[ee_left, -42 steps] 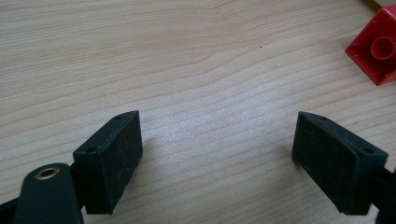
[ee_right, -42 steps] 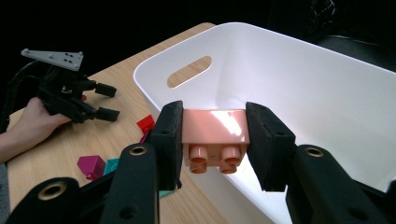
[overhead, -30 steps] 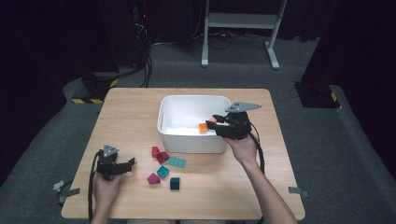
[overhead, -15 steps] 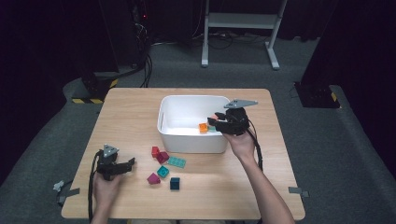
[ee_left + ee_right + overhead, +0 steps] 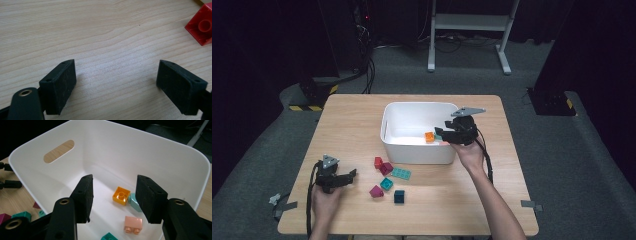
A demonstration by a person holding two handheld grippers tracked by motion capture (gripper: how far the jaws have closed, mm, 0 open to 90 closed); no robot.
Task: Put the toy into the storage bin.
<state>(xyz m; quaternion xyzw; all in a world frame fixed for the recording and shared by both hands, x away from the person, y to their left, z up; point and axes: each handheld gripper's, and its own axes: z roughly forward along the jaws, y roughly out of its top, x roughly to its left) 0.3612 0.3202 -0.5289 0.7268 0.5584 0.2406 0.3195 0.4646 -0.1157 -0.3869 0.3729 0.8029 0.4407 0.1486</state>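
Observation:
A white bin (image 5: 412, 150) stands mid-table. My right gripper (image 5: 442, 135) hangs over its right side, pointing in. Its jaws have just been opening, and in the right gripper view the gripper (image 5: 115, 180) is open with nothing between its pads. Below it on the bin floor (image 5: 105, 212) lie an orange brick (image 5: 121, 195), a pale teal brick (image 5: 135, 203), a peach brick (image 5: 133, 224) and the tip of a teal one (image 5: 108, 237). The orange brick (image 5: 429, 136) also shows from above. My left gripper (image 5: 352, 175) rests open on the wood at the lower left, empty (image 5: 116, 72).
Loose bricks lie in front of the bin: red (image 5: 378, 162), magenta (image 5: 386, 168), a teal plate (image 5: 401, 173), teal (image 5: 386, 183), magenta (image 5: 376, 191) and dark teal (image 5: 399, 196). The red brick (image 5: 202, 27) sits ahead of my left gripper.
My right gripper has shifted slightly and sunk a little over the bin, and its jaws now stand apart. The left gripper and the loose bricks have not moved.

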